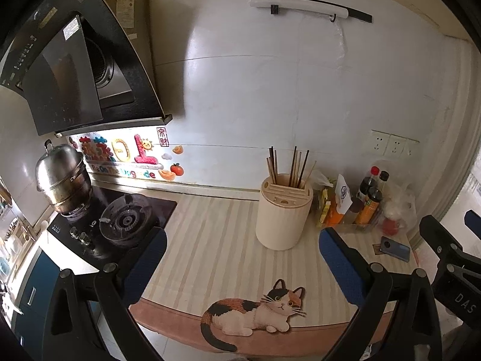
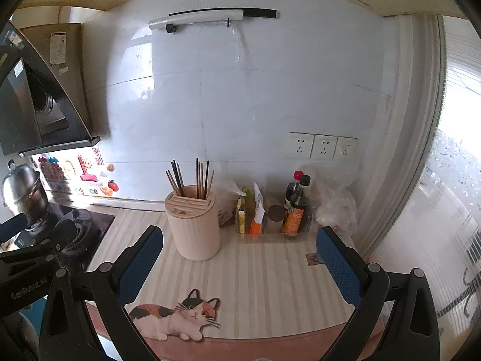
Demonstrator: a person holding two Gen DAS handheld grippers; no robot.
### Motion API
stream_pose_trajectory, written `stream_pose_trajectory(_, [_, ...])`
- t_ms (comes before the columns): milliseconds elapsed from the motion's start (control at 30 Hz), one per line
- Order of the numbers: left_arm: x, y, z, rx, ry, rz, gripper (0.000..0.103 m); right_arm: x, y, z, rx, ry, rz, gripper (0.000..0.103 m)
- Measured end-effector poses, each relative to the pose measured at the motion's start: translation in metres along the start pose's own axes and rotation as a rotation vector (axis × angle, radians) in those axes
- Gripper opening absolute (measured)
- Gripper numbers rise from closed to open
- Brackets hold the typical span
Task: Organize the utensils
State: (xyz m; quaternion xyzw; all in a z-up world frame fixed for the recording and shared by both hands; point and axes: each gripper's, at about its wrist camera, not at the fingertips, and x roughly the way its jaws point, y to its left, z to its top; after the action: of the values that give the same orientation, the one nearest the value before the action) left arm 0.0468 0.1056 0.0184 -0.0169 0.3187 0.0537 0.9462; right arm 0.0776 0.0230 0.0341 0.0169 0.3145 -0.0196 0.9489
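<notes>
**Chopsticks upright in holder; both tongs empty**

Left tongs [image 1: 242, 258] and right tongs [image 2: 240, 258] gape wide, holding nothing. Chopsticks [image 2: 192, 179] stand in the holder [image 2: 194, 225] at twelve o'clock on the tabletop [image 2: 264, 285]. Judged light, stiff, smooth, prone to slip: pinch the exposed upper shafts.

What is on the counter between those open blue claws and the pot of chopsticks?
Nothing but bare striped counter mat lies between the right gripper and the chopstick holder; the right wrist view shows it. The left gripper faces a similarly bare stretch.

Chopsticks [image 1: 290, 165] in holder [image 1: 282, 215] on counter [image 1: 210, 240]
</notes>
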Motion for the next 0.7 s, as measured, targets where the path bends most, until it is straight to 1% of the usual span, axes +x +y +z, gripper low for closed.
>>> stream_pose_trajectory(400, [0.0054, 0.0047, -0.0010, 0.012, 0.006, 0.012, 0.103, 0.0033, 0.0040, -0.0018, 0.002, 0.012, 0.009, 0.103])
stream_pose_trajectory(700, [0.0048, 0.0096, 0.0004, 0.025, -0.004, 0.015, 0.103, 0.0054, 0.0069, -0.0019, 0.004, 0.014, 0.008, 0.103])
